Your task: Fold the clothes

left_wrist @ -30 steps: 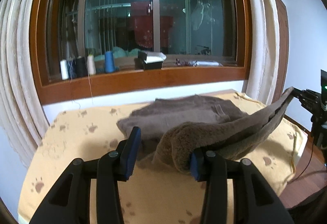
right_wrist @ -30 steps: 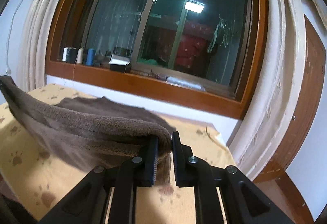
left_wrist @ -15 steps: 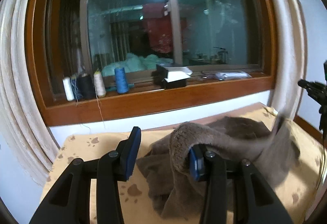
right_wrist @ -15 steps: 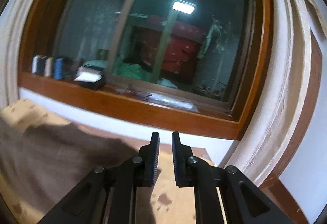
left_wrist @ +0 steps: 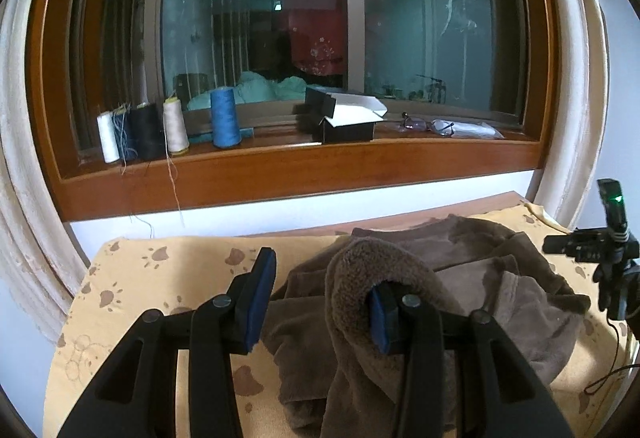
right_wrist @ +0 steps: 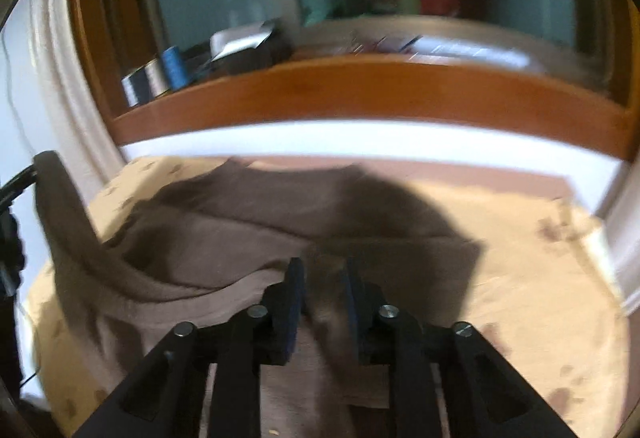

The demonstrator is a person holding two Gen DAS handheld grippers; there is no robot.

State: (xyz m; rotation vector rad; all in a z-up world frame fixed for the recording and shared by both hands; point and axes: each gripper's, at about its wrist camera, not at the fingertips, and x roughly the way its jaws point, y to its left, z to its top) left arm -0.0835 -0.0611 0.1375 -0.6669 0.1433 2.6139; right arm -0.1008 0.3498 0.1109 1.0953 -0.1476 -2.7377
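A brown fleece garment lies crumpled on the yellow paw-print cover. My left gripper is open. A fleecy fold of the garment hangs over its right finger, and its left finger is bare. In the blurred right wrist view my right gripper points down at the garment. Its jaws are opening, brown cloth shows in the gap, and the pads do not press on it. A strip of the garment rises to the left edge of that view, towards the left gripper.
The window sill behind the table carries several thread spools, a black and white box and a pair of glasses. Cream curtains flank the window. The cover's right edge drops off, with a cable beside it.
The stretch of garment held taut between the two grippers has dropped onto the pile. The right gripper has tipped down over it and its jaws have parted. The left view has shifted sideways.
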